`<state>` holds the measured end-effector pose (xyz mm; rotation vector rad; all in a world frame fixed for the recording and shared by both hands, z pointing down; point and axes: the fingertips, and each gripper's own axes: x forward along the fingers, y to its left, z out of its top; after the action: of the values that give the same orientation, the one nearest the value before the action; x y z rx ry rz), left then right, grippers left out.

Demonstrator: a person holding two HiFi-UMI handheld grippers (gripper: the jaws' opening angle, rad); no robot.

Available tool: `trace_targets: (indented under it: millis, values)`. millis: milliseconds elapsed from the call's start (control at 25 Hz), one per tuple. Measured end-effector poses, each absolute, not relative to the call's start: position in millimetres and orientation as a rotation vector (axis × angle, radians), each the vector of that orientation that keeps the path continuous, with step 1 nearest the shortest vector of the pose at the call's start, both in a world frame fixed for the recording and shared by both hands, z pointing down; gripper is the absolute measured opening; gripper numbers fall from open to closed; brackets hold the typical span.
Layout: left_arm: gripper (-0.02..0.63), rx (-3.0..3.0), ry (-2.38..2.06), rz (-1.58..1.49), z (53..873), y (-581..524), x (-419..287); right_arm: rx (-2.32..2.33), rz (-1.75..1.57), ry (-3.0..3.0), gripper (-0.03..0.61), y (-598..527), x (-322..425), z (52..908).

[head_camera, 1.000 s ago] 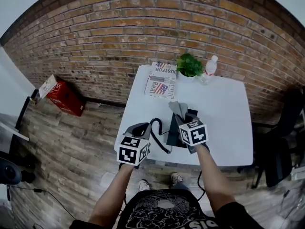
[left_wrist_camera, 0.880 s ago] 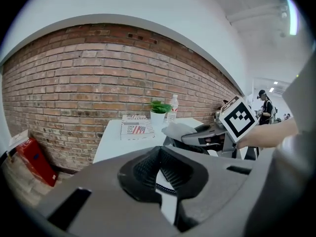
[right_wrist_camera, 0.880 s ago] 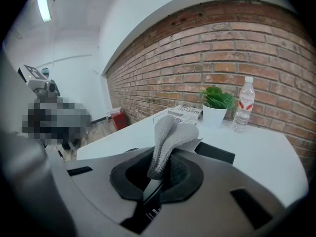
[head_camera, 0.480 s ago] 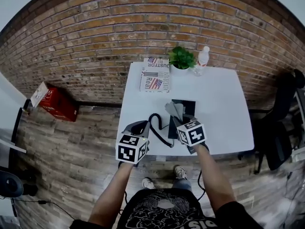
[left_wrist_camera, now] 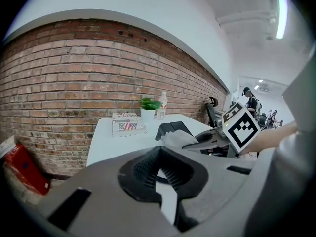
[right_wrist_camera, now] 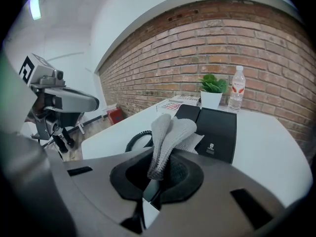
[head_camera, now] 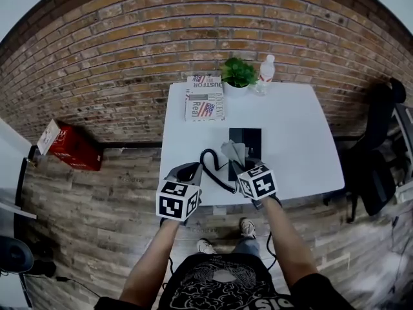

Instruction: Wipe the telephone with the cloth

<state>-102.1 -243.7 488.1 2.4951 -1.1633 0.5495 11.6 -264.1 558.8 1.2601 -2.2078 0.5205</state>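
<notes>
Right claw gripping knitted cloth, boxy telephone

Bright, even white light everywhere; a ceiling strip glares hard at the top right of the left gripper view. The table shines flat, barely a shadow on it. Fisheye bends the brick wall into an arc, and the gripper views go black at the corners. Close to the lens, left gripper and right gripper blur soft; the cloth stays crisp.
</notes>
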Motion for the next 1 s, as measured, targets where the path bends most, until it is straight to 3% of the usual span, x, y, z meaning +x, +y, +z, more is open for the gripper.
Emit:
trace_targets:
  millis: [1000]
  values:
    - [0.006,2.494,-1.107,0.55,506.7,-214.6,-99.5,1.2,0.597,-2.188,0.009,-200.4,-4.0,589.4]
